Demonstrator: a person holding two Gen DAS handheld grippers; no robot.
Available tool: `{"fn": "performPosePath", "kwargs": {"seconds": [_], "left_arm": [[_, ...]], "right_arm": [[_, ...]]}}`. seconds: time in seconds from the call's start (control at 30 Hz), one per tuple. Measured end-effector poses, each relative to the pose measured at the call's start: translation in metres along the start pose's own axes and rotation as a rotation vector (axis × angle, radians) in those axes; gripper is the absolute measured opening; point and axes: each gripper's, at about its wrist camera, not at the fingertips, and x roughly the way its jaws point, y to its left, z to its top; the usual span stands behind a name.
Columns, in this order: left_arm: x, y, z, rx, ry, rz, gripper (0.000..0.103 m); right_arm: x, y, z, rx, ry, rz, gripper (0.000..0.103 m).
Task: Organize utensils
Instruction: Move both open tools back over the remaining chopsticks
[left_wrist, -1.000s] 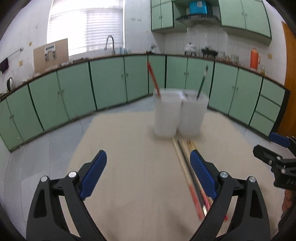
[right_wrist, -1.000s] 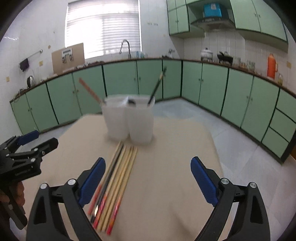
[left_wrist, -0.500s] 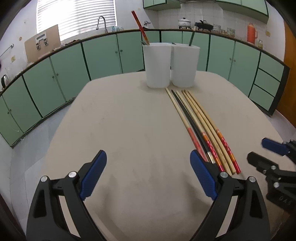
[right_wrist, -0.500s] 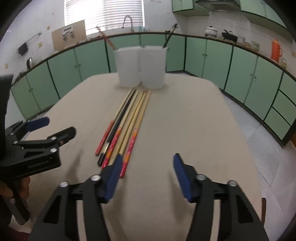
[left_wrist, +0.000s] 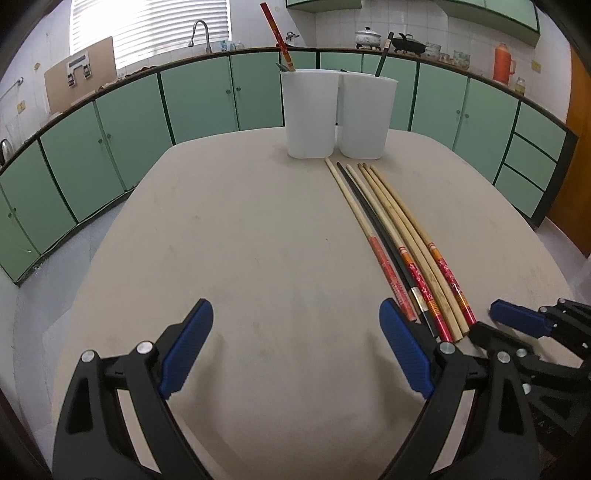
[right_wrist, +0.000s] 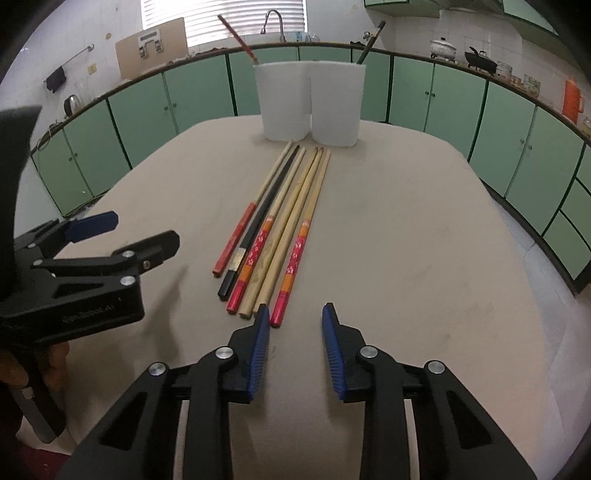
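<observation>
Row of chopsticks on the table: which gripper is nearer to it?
Right. The right gripper sits at the near ends of the chopsticks, jaws empty; the left gripper is open beside them.

Hidden or cut off:
- chopsticks (left_wrist: 402, 254), near ends covered by the left gripper (left_wrist: 295, 354) finger in the left wrist view.
- red chopstick (left_wrist: 277, 35) and dark utensil (left_wrist: 382, 52): lower parts inside the white containers (left_wrist: 312, 114) (contents unreadable).
- hand (right_wrist: 55, 363), mostly behind the handle.

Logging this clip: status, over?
Left gripper open, empty. Right gripper narrowed, just closing, empty, at chopsticks' near ends. Two cups beyond. Nothing obstructing.
</observation>
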Motion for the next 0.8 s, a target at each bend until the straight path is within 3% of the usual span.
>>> {"fn": "performPosePath", "kwargs": {"seconds": [0.37, 0.8], "left_arm": [[0.006, -0.024, -0.002, 0.048, 0.033, -0.081, 0.089], [0.028, -0.032, 0.003, 0.032, 0.108, -0.067, 0.089]], "right_arm": [[-0.001, -0.023, 0.001, 0.051, -0.004, -0.047, 0.028], [-0.002, -0.026, -0.001, 0.063, -0.011, -0.033, 0.028]]}}
